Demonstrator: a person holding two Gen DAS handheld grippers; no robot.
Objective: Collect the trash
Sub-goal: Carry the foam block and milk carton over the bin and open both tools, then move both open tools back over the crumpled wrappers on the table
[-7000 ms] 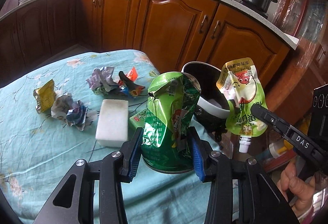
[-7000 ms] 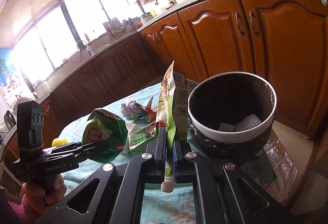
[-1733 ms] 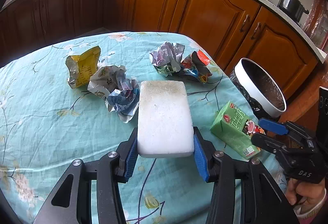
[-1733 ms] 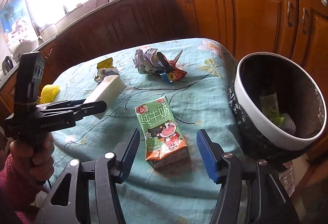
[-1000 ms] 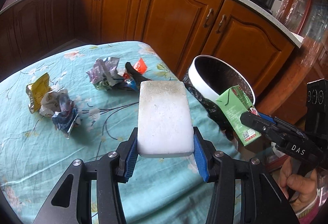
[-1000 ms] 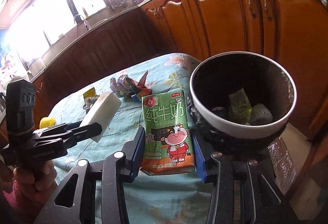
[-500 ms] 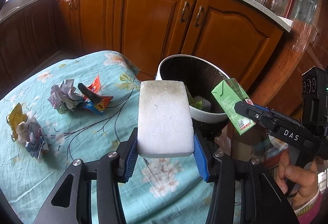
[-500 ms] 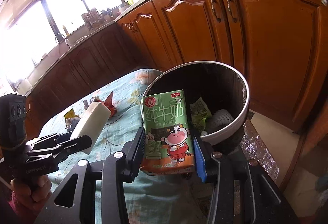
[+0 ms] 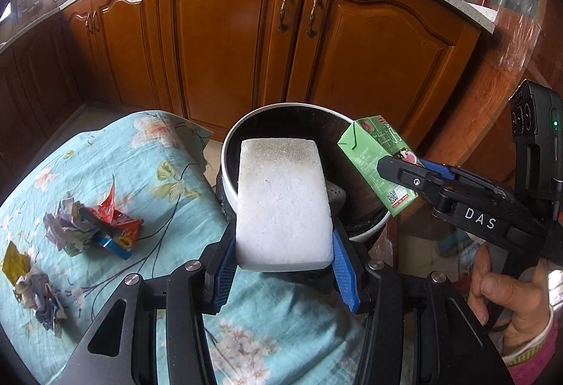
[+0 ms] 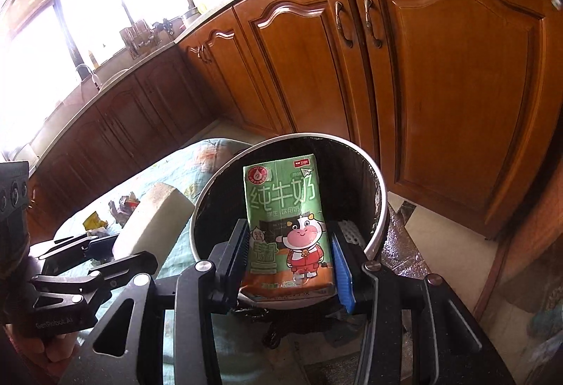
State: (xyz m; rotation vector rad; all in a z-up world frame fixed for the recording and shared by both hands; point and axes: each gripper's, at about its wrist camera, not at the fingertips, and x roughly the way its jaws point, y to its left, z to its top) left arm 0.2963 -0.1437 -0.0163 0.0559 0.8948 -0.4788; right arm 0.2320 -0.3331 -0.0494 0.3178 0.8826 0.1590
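Note:
My left gripper (image 9: 283,267) is shut on a white foam block (image 9: 283,200), whose far end hangs over the white-rimmed trash bin (image 9: 227,174) beside the table. The right gripper (image 10: 289,263) is shut on a green milk carton (image 10: 286,219) and holds it above the mouth of the bin (image 10: 381,209). In the left wrist view the same carton (image 9: 378,163) sits in the right gripper (image 9: 415,174) over the bin's right rim. The right wrist view shows the foam block (image 10: 151,221) in the left gripper (image 10: 116,251) at the bin's left rim. Some trash lies inside the bin, mostly hidden.
Crumpled wrappers (image 9: 89,228) and more crumpled paper (image 9: 37,293) lie on the teal flowered tablecloth (image 9: 140,166) at left. Wooden cabinet doors (image 9: 316,43) stand close behind the bin. A hand (image 9: 506,297) grips the right tool's handle.
Both grippers have carried their loads from over the table to the bin. The foam block and the carton now hang over its mouth; the wrappers on the cloth slid to the left of view.

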